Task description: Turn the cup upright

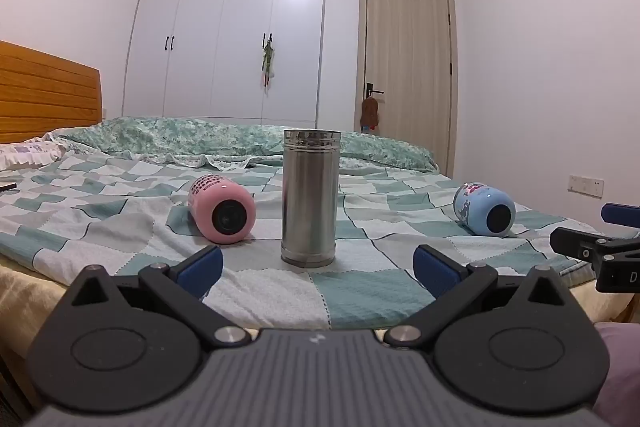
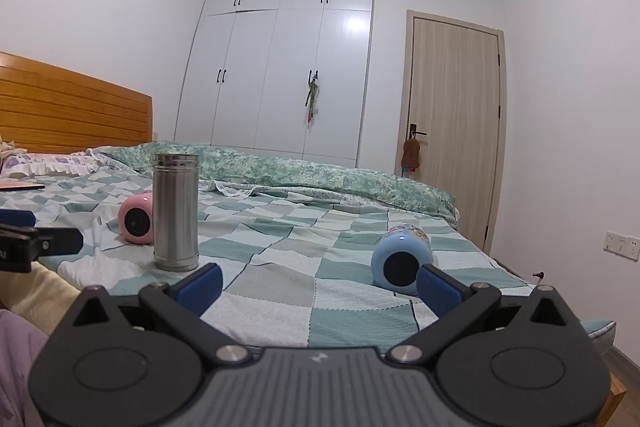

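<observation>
A steel cup [image 1: 310, 197] stands upright on the checked bedspread, just ahead of my open, empty left gripper [image 1: 318, 269]. A pink cup [image 1: 222, 209] lies on its side to the steel cup's left, its base facing me. A blue cup [image 1: 484, 209] lies on its side at the right. In the right wrist view my right gripper [image 2: 320, 287] is open and empty, with the blue cup [image 2: 400, 259] just beyond its right finger [image 2: 438, 291]. The steel cup [image 2: 176, 211] and pink cup [image 2: 136, 219] stand at the left there.
A green quilt [image 1: 240, 139] is bunched along the bed's far side. A wooden headboard [image 1: 44, 91] is at the left, a white wardrobe [image 1: 228, 39] and a door [image 1: 406, 67] behind. The right gripper shows at the left wrist view's right edge [image 1: 592, 247].
</observation>
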The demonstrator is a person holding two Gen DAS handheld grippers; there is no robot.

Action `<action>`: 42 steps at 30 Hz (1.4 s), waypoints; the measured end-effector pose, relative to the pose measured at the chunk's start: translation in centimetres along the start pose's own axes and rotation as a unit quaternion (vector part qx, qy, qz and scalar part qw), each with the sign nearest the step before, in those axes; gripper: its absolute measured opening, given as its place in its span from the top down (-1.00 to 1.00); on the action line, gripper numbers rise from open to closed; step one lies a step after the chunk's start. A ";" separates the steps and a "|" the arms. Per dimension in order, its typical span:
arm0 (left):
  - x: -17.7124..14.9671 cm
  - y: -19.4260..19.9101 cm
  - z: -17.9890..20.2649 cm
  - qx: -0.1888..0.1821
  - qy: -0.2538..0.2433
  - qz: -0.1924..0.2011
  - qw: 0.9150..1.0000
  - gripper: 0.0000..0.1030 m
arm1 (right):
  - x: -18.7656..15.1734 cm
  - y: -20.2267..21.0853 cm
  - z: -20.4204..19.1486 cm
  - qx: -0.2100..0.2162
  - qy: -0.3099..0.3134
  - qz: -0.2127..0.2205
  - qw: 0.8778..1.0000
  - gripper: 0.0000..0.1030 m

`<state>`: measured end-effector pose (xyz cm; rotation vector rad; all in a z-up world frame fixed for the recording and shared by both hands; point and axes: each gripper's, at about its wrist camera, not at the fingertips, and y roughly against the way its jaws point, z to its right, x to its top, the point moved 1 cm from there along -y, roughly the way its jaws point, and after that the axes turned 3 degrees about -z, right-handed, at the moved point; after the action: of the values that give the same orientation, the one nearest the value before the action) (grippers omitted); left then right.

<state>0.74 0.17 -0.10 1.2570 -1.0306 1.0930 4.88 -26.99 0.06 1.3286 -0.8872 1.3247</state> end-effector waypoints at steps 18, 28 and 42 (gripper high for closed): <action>0.0 0.0 0.2 0.000 -0.002 -0.002 1.000 -1.00 | 0.0 0.0 0.0 0.000 0.000 -0.001 1.000 -1.00; -0.2 0.0 0.5 0.000 -0.002 -0.002 1.000 -1.00 | 0.0 0.1 0.0 0.000 0.000 -0.001 1.000 -1.00; -0.1 0.0 0.5 -0.001 -0.002 -0.002 1.000 -1.00 | 0.0 0.1 0.0 0.000 -0.001 -0.001 1.000 -1.00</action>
<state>0.74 -0.29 -0.22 1.2596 -1.0313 1.0879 4.74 -27.00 0.13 1.3300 -0.8873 1.3232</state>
